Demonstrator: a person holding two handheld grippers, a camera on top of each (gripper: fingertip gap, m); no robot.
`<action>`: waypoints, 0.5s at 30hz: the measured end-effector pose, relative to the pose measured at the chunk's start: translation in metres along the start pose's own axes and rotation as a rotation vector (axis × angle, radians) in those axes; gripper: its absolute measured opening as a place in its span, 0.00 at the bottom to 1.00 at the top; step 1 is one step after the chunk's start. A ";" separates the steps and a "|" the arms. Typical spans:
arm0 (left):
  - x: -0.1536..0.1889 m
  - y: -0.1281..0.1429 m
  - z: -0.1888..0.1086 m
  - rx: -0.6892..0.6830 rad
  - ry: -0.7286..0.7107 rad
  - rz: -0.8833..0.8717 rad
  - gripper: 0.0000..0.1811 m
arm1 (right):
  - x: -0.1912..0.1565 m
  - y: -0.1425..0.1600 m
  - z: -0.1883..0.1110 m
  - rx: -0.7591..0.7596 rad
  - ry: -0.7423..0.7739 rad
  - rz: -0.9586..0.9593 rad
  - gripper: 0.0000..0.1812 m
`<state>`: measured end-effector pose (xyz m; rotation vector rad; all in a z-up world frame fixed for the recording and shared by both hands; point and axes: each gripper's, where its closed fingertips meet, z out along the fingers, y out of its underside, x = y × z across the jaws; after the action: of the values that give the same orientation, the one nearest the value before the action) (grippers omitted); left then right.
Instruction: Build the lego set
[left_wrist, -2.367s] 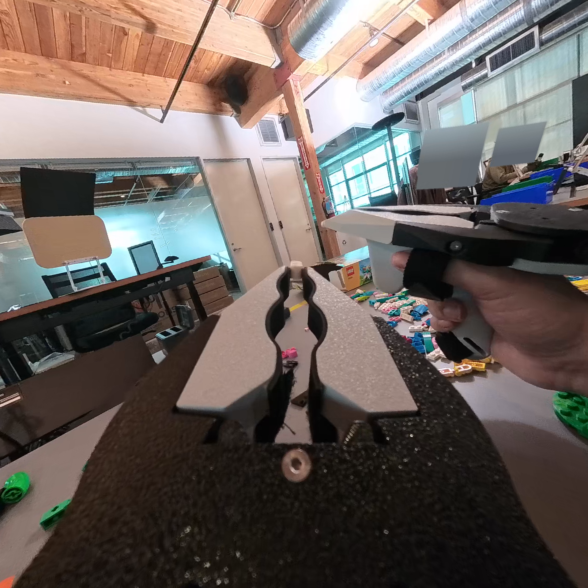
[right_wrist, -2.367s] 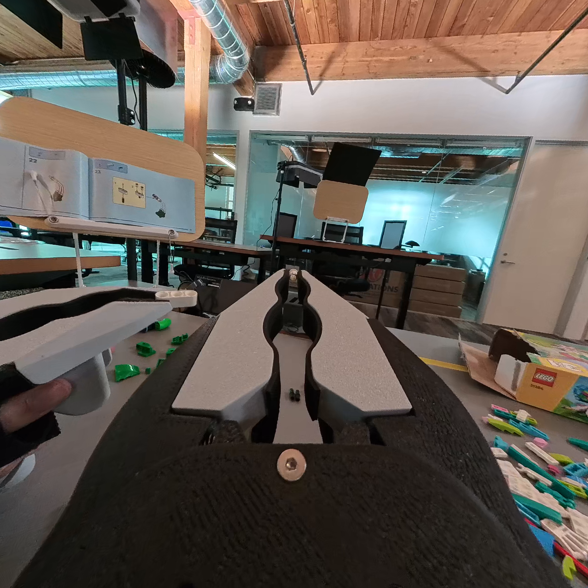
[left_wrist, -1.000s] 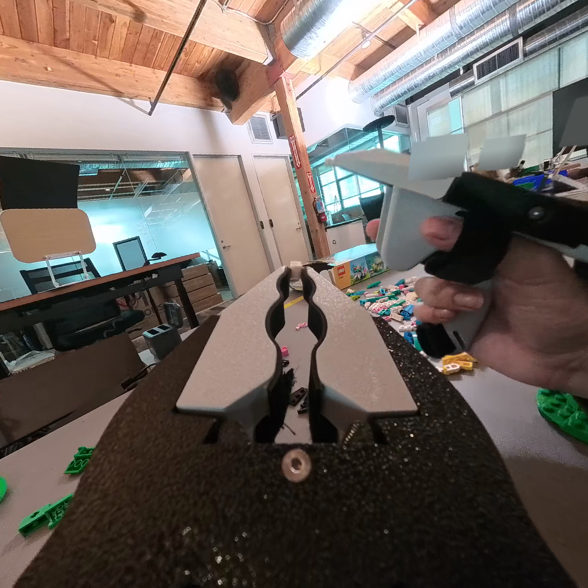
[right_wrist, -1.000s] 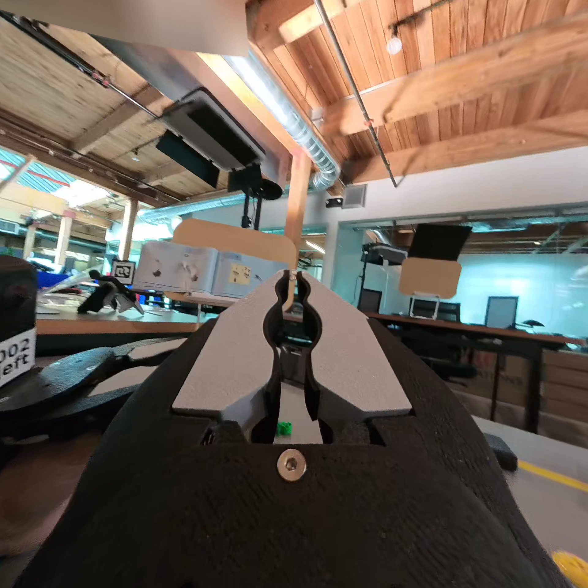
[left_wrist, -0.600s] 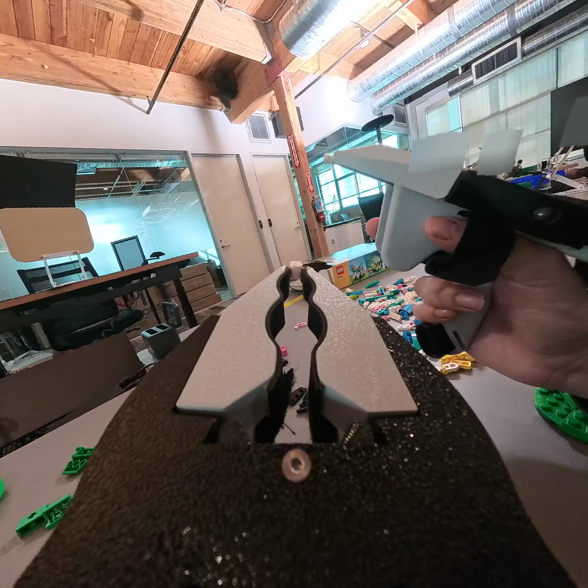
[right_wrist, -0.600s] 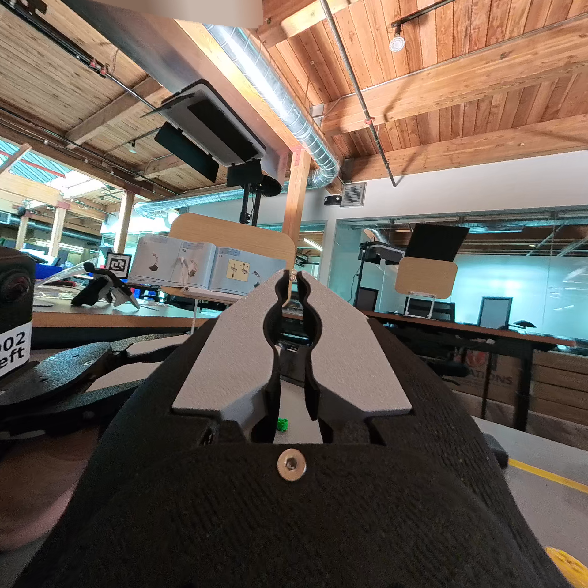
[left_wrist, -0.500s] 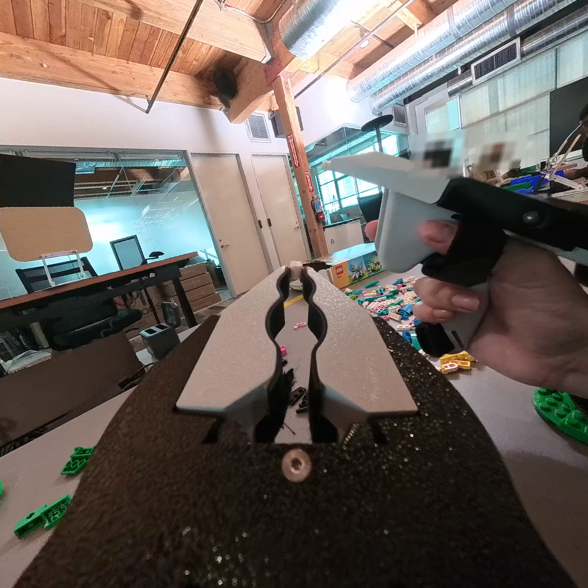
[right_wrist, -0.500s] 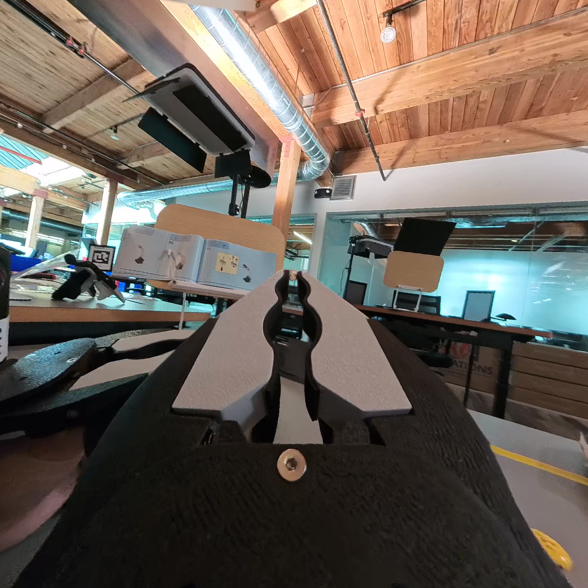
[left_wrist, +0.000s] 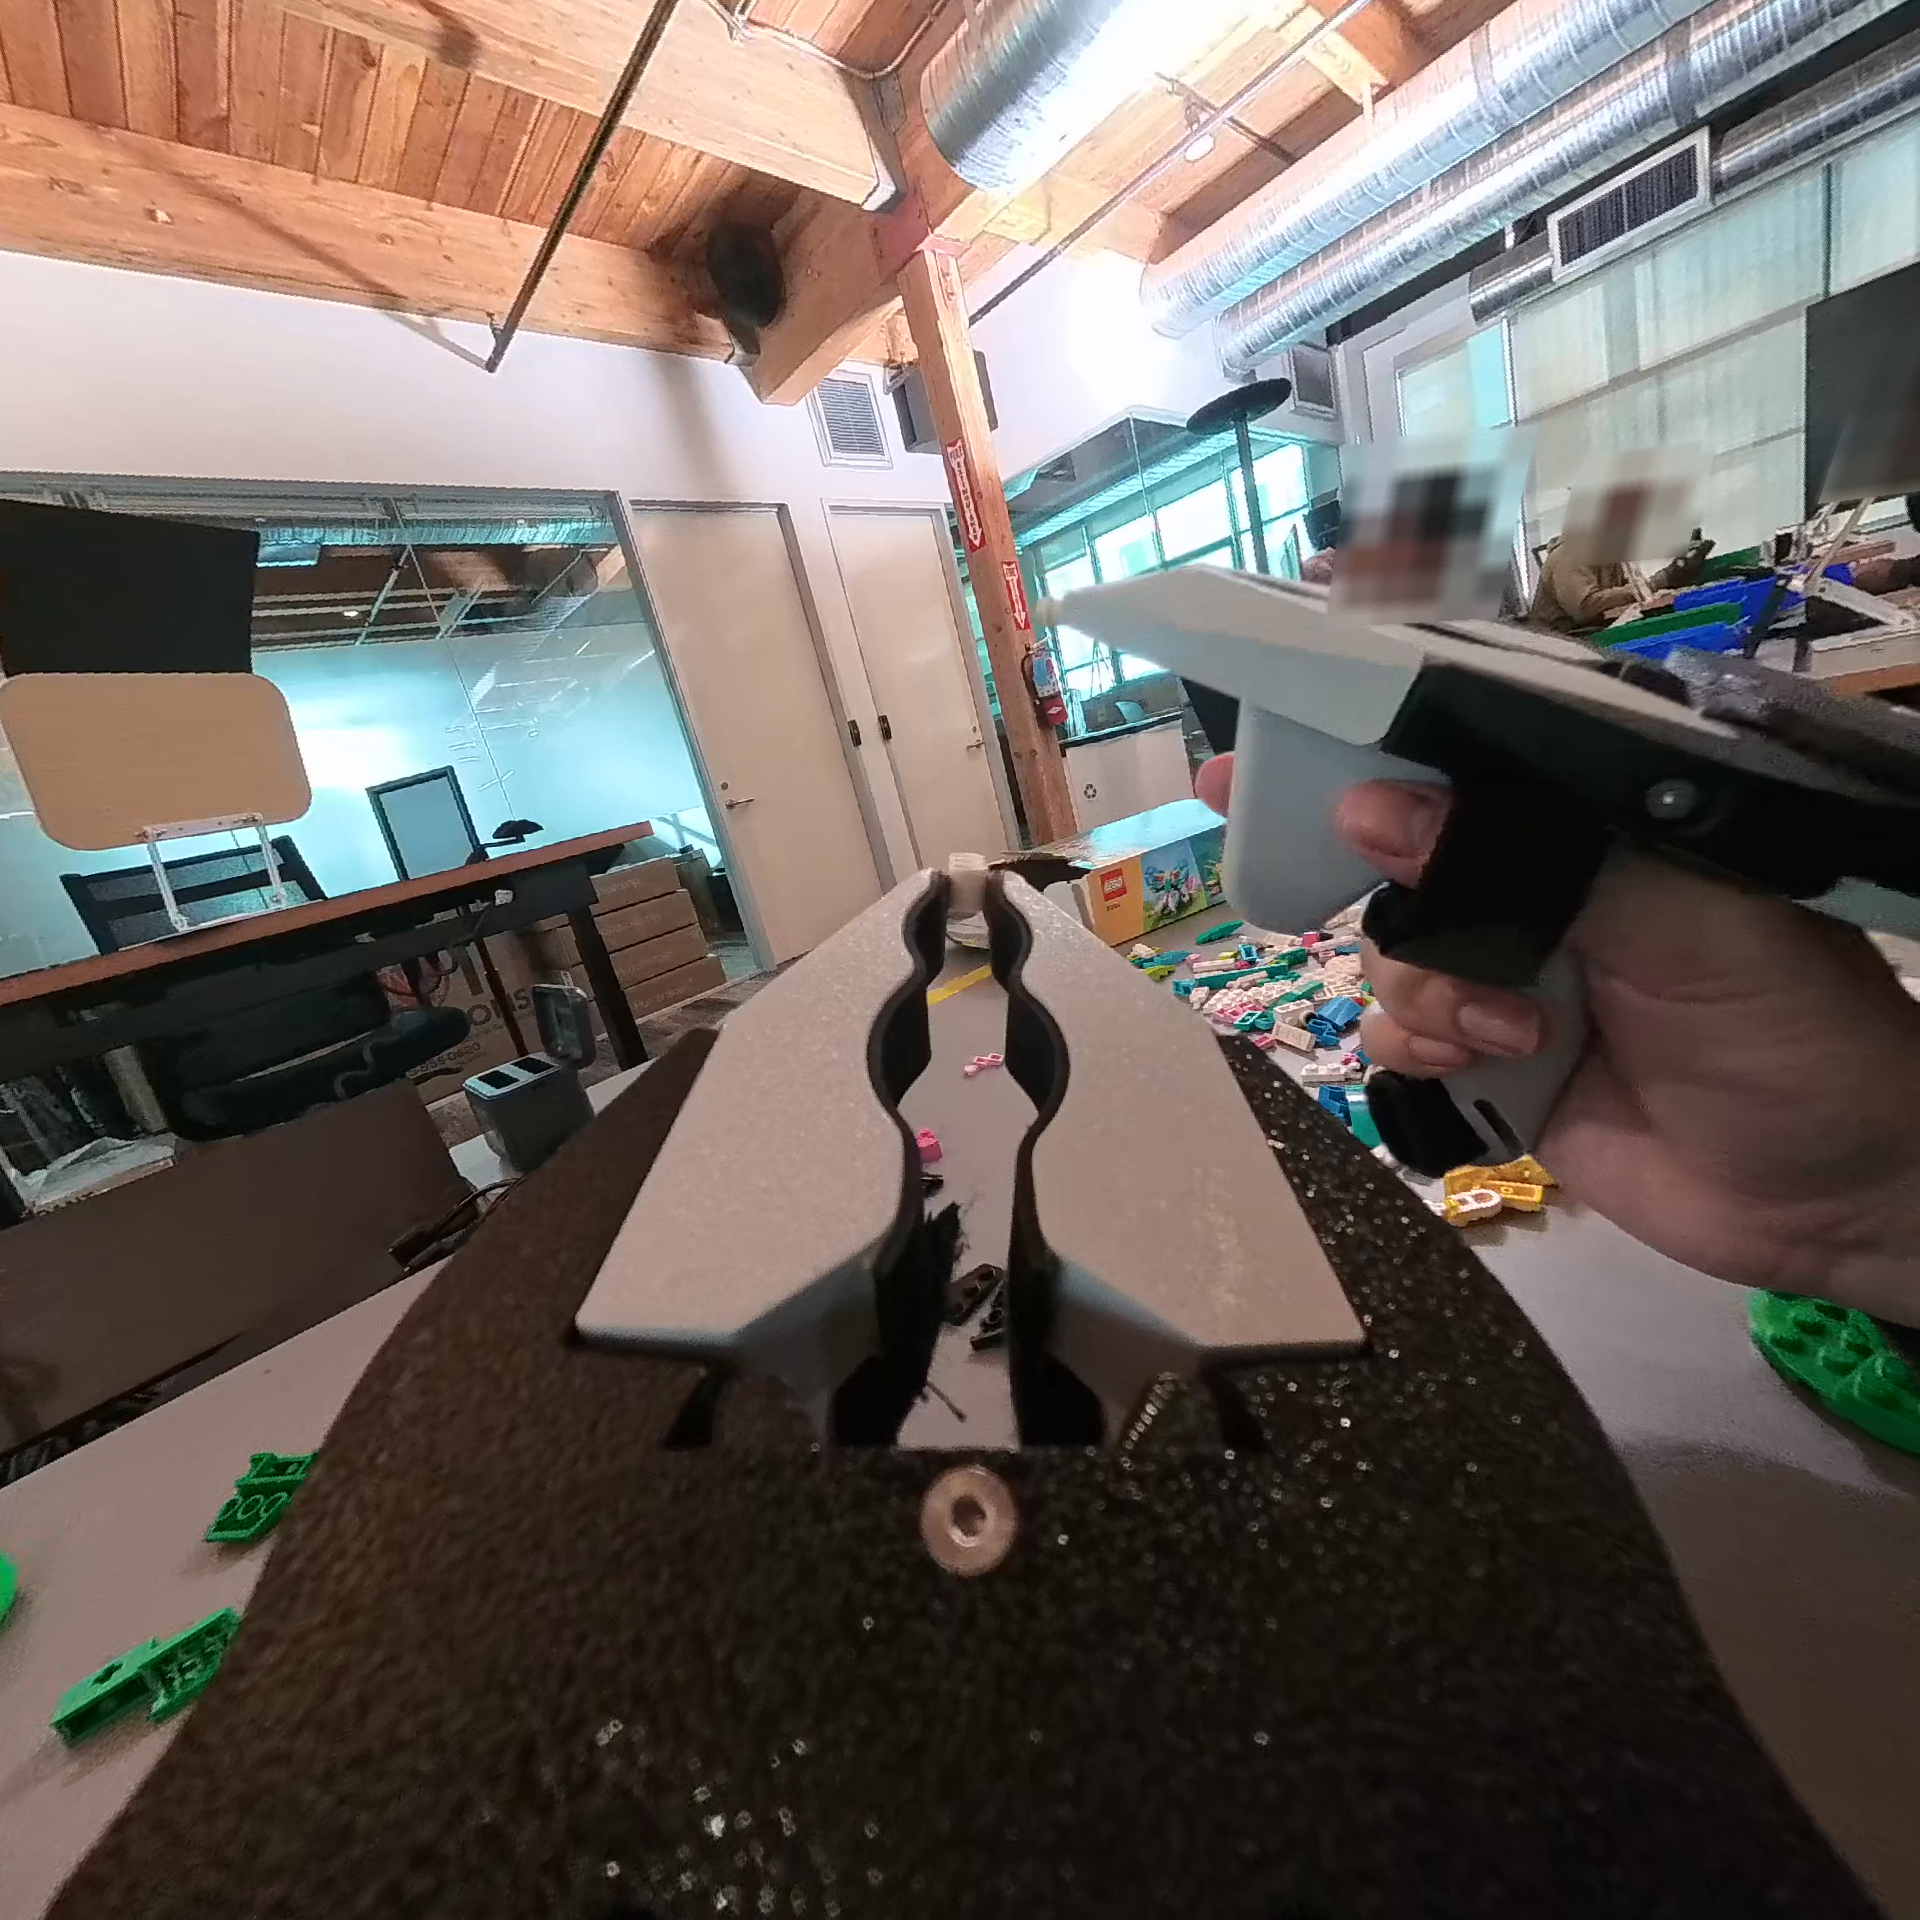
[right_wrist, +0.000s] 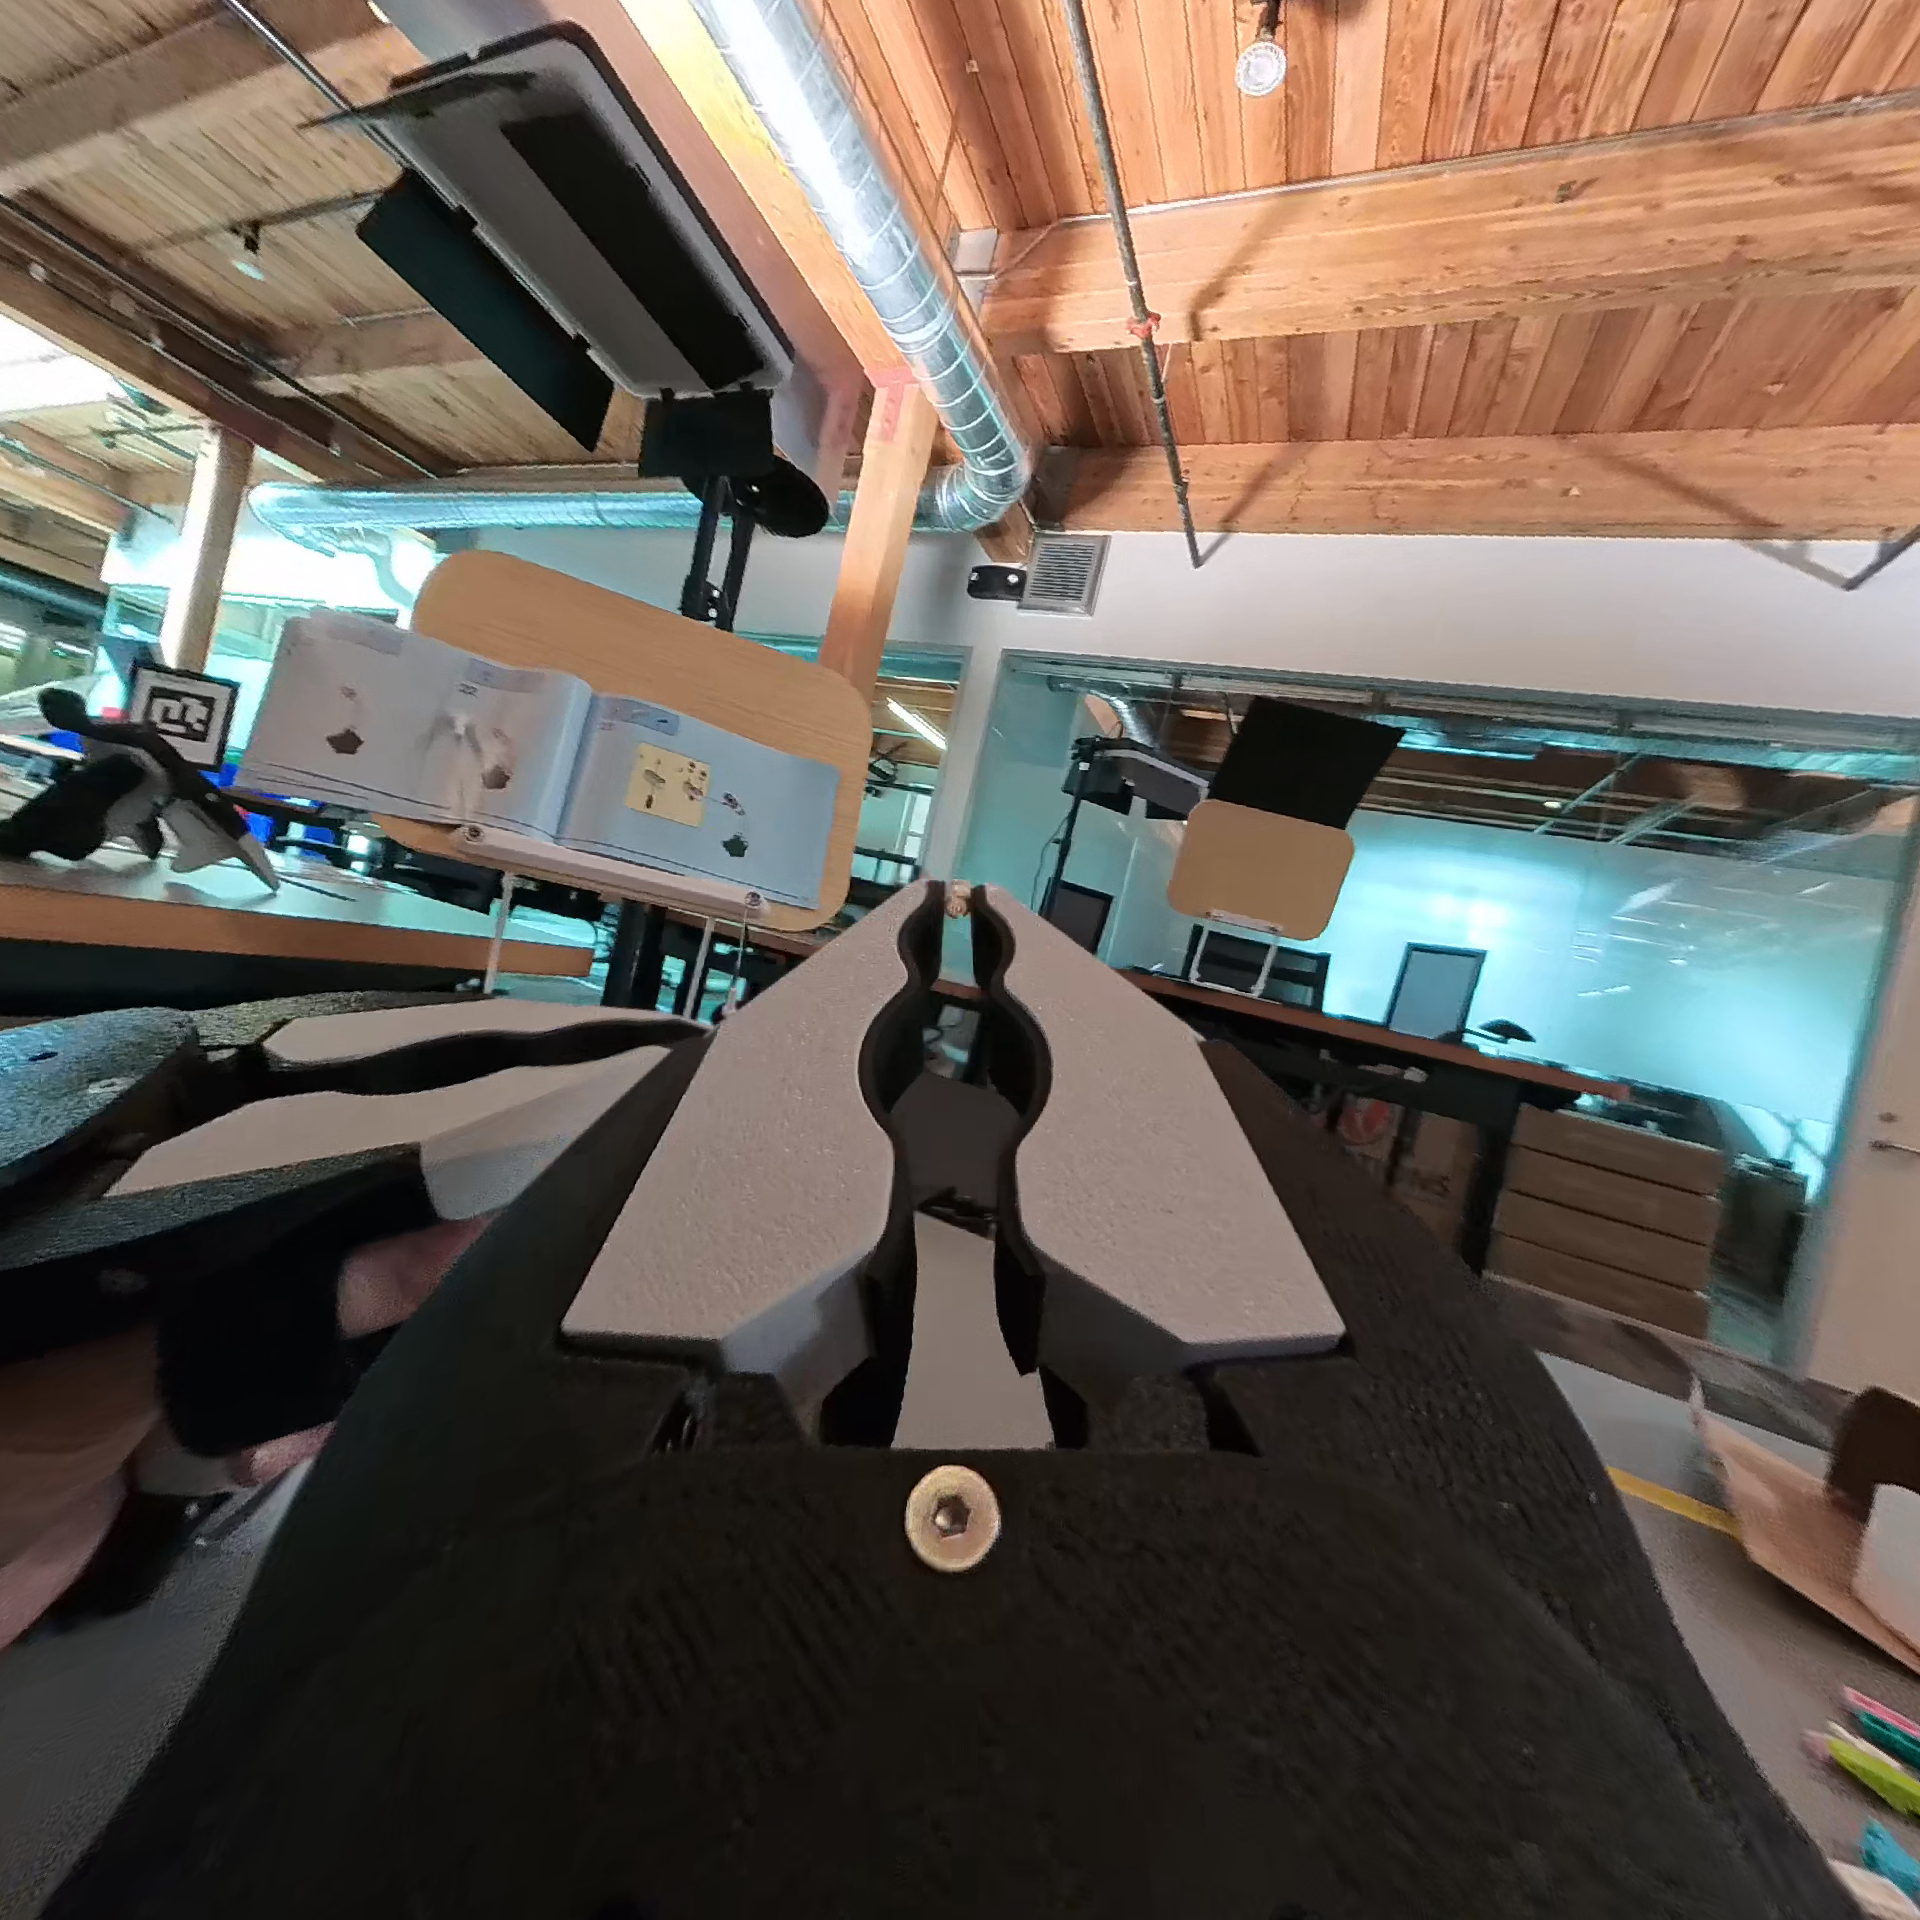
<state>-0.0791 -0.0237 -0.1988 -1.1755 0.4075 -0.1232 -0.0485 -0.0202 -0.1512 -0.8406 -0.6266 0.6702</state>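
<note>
My left gripper (left_wrist: 964, 896) is shut on a small white lego piece (left_wrist: 964, 885) at its tips, held above the grey table (left_wrist: 1662, 1475). My right gripper (right_wrist: 961, 902) is shut on a tiny pale piece (right_wrist: 960, 896) at its tips. Each gripper shows in the other's view: the right one (left_wrist: 1051, 613) held by a hand at the right and pointing left, the left one (right_wrist: 681, 1039) low at the left. A pile of loose coloured bricks (left_wrist: 1278, 987) lies on the table ahead of the left gripper.
An open instruction booklet (right_wrist: 540, 769) rests on a wooden stand. A lego box (left_wrist: 1153, 883) lies behind the pile. A green round plate (left_wrist: 1849, 1361), yellow pieces (left_wrist: 1486, 1190), green pieces (left_wrist: 156, 1673) and black bits (left_wrist: 977, 1294) lie on the table. Tip to tip, the grippers are about 6 cm apart. The green round plate (left_wrist: 1849, 1361) is about equally far from each gripper, around 20 cm.
The right gripper rose and tilted up toward the ceiling, then came lower and more level beside the left gripper. The left gripper has hardly moved. Both stay shut.
</note>
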 end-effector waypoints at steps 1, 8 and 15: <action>-0.001 0.000 0.000 0.002 -0.003 0.000 0.03 | 0.001 0.000 0.000 -0.001 0.008 -0.008 0.02; 0.000 0.000 0.000 0.000 0.000 -0.004 0.03 | 0.000 0.004 0.001 -0.028 0.017 -0.052 0.02; 0.001 0.000 0.000 -0.001 0.002 -0.005 0.03 | -0.001 0.006 0.001 -0.039 0.013 -0.044 0.02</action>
<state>-0.0786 -0.0235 -0.1992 -1.1774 0.4067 -0.1290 -0.0515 -0.0172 -0.1556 -0.8643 -0.6466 0.6135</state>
